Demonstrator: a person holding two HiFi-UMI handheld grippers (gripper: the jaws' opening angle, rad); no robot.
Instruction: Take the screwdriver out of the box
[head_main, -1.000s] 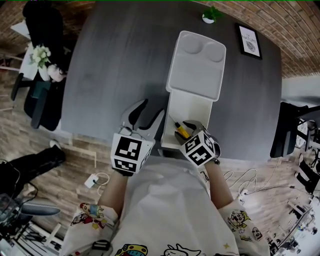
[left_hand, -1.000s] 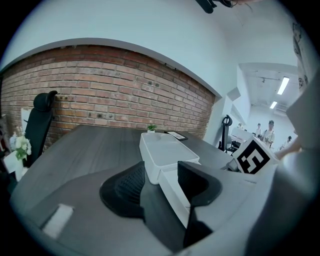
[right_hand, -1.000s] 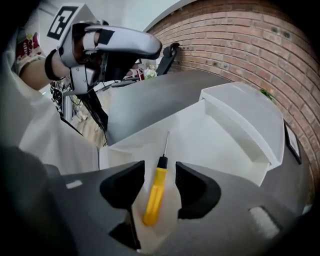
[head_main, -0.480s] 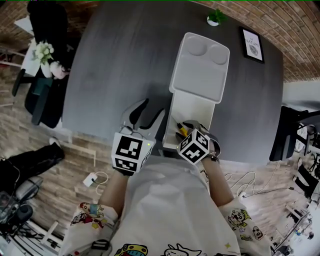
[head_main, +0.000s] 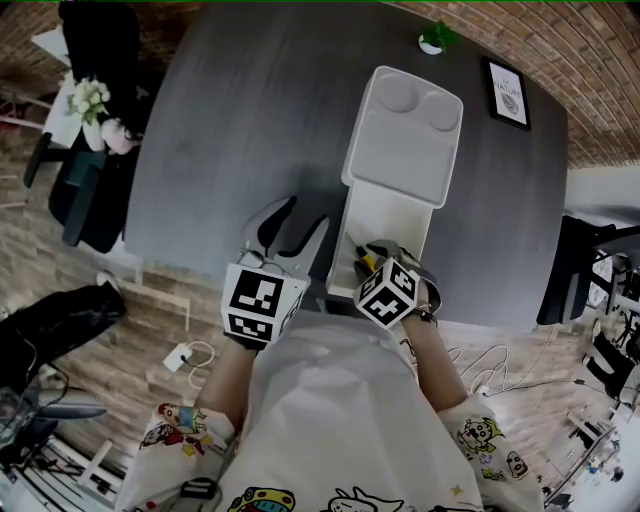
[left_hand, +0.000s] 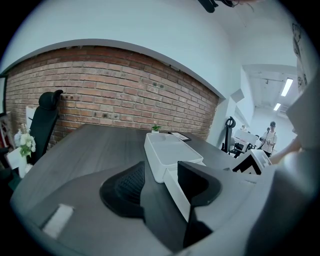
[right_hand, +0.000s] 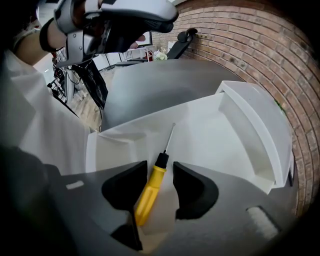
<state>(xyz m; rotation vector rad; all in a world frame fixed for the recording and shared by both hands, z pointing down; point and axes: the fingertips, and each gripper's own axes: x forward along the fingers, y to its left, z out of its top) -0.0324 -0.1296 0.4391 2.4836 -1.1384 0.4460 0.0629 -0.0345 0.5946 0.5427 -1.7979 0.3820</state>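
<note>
A yellow-handled screwdriver (right_hand: 150, 187) with a thin shaft lies in the near end of the open white box (right_hand: 210, 135), on the dark table. My right gripper (right_hand: 160, 168) points steeply down into the box. Its jaws have just been closing, with the handle between them. The left pad is at the handle and a gap shows at the right pad. In the head view the screwdriver (head_main: 359, 262) peeks out beside the right gripper (head_main: 377, 252). My left gripper (head_main: 305, 220) is open and empty, resting just left of the box (head_main: 385, 212).
The box's lid (head_main: 405, 140) is folded back beyond it. A small plant (head_main: 432, 40) and a framed picture (head_main: 507, 92) stand at the table's far edge. Office chairs (head_main: 85, 110) flank the table, and cables lie on the floor.
The right gripper's marker cube has rolled slightly and shifted a little left over the box. The left gripper has stayed where it was.
</note>
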